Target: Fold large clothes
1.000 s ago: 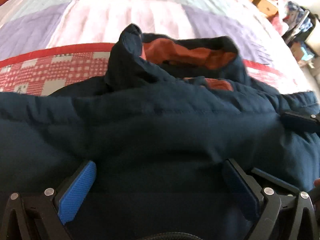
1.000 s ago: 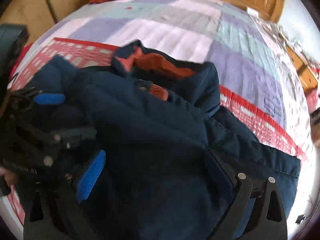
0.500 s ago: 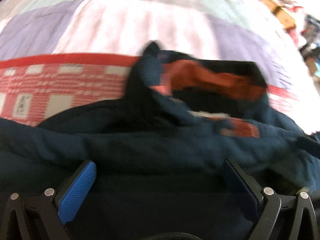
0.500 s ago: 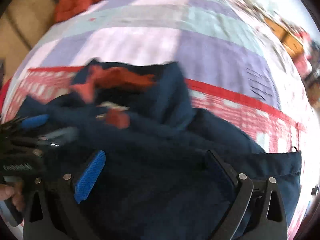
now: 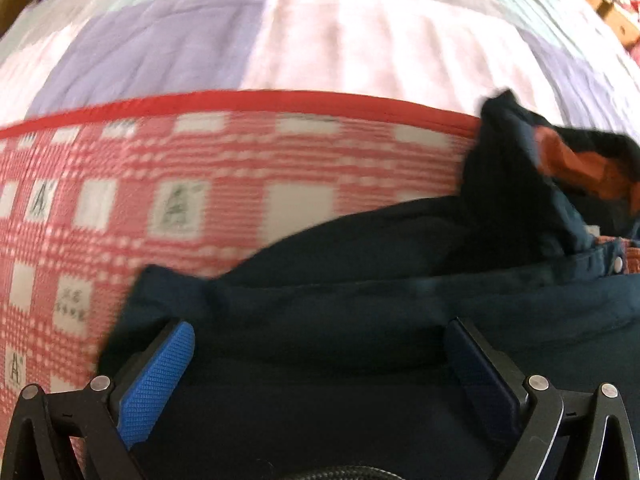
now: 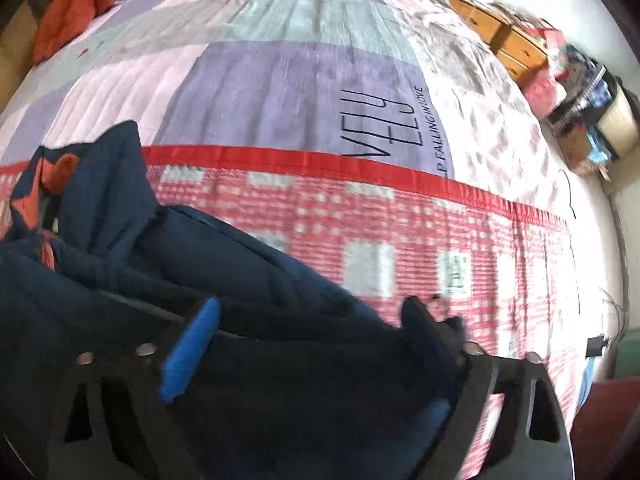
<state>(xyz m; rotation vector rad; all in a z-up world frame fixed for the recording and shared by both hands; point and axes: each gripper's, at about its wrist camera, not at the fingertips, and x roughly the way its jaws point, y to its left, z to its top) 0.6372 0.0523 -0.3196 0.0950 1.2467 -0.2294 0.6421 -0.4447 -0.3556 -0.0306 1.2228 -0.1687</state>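
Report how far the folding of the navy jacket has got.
Done: the navy jacket lies on the quilt, bunched, its orange lining showing at the collar; no neat fold is visible.
In hand: both grippers sit over the jacket. The left gripper has its jaws wide; the right gripper is closing, with fabric between its fingers.
Left: grip the edges, then fold and flatten the jacket.

Home bedroom: big bed [image 6: 304, 92] w/ patchwork quilt [image 5: 224, 200] in lilac, pink & red check, wooden drawers [image 6: 508, 40] by the wall, cluttered boxes [image 6: 584, 92] & bits beside them.
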